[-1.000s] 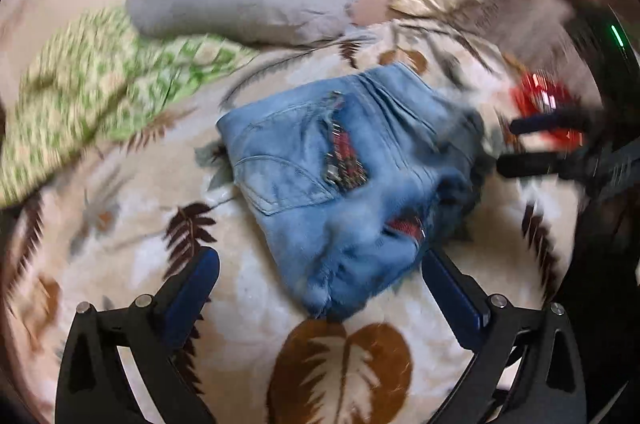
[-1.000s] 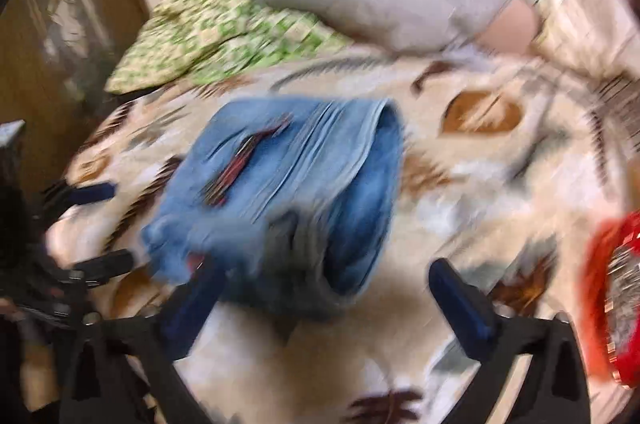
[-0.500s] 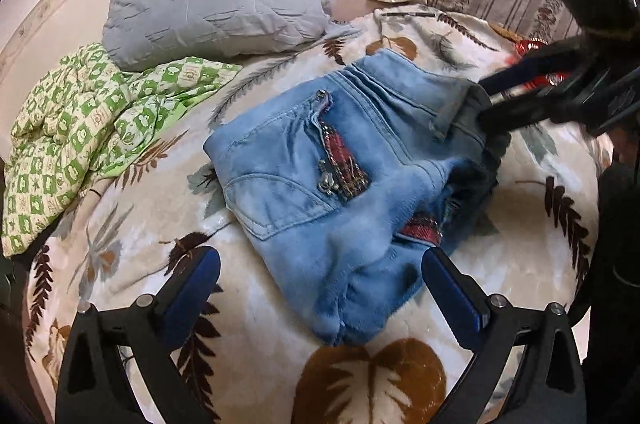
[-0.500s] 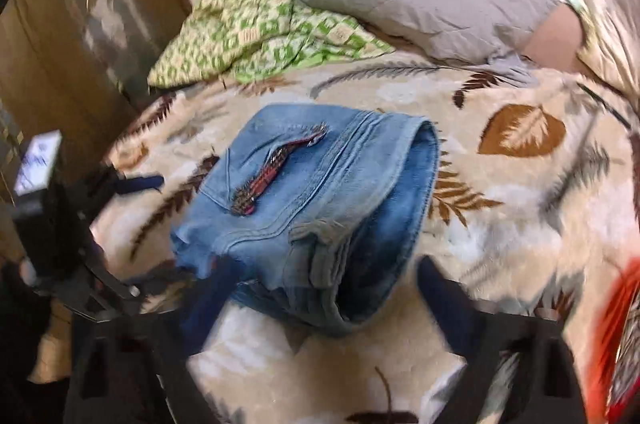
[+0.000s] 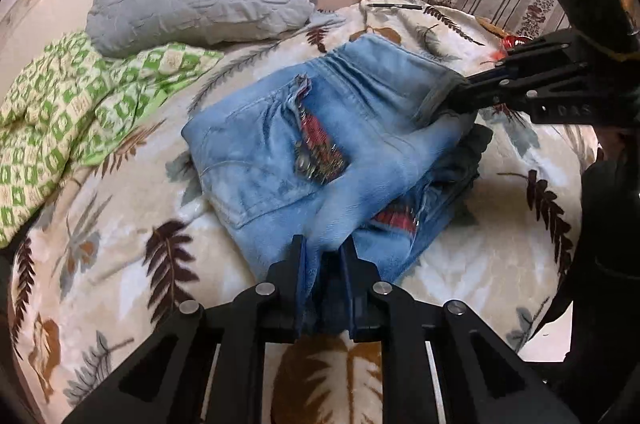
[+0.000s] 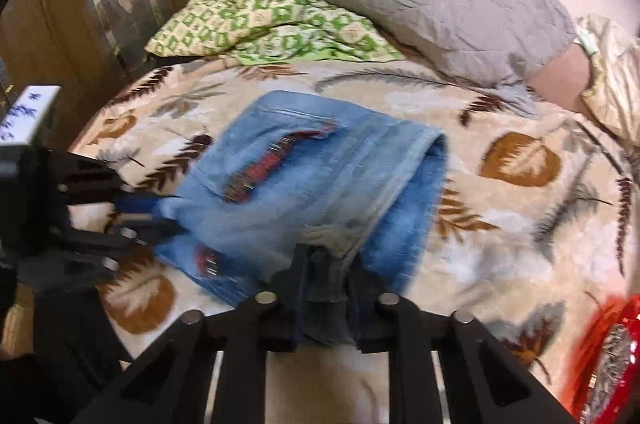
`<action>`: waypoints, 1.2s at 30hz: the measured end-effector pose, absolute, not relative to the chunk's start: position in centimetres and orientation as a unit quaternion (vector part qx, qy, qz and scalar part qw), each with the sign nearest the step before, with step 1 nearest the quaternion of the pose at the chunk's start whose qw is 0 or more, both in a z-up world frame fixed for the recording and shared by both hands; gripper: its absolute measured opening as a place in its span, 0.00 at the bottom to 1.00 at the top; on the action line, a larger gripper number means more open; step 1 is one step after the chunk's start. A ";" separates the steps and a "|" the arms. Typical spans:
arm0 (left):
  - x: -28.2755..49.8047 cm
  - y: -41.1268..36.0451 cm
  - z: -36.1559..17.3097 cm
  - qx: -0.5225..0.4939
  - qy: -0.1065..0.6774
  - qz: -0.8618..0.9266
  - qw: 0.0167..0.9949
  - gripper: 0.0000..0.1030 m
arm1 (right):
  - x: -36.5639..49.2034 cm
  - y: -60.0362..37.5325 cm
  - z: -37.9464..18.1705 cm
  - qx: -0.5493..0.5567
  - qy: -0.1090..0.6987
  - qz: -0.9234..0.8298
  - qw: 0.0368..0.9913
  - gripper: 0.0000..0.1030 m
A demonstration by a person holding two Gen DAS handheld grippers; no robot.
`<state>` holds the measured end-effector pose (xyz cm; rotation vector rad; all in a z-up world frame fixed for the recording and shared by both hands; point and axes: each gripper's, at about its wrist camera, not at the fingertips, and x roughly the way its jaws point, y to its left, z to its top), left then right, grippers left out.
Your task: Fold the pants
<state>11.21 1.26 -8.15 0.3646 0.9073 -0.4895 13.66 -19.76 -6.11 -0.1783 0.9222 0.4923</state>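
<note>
Now both grippers clamp the folded jeans [image 5: 304,144] on the bed [image 5: 120,224]: left gripper [image 5: 323,252] fingers on the near edge, right gripper [image 6: 329,256] fingers on another.

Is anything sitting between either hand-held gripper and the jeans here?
Nothing visible. The left hand-held gripper is clamped on the near edge of the jeans, and the right hand-held gripper is clamped on another edge, denim directly between the fingers.

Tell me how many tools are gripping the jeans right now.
2. The left tool is shut on the near edge of the jeans; the right tool is shut on the edge by the darker lining. Denim fills the gap between each pair of fingers.
</note>
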 end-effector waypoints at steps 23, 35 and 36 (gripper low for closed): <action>6.2 -2.5 -9.3 0.257 0.398 -0.235 0.849 0.68 | 10.2 -22.1 -7.6 -0.117 0.429 0.285 0.849 0.80; 8.9 -0.5 -10.0 0.217 0.433 -0.202 0.851 0.11 | 11.5 -20.8 -9.4 -0.121 0.449 0.306 0.830 0.17; 8.9 -0.1 -10.2 0.210 0.435 -0.203 0.852 0.11 | 11.7 -21.1 -9.3 -0.121 0.449 0.299 0.833 0.16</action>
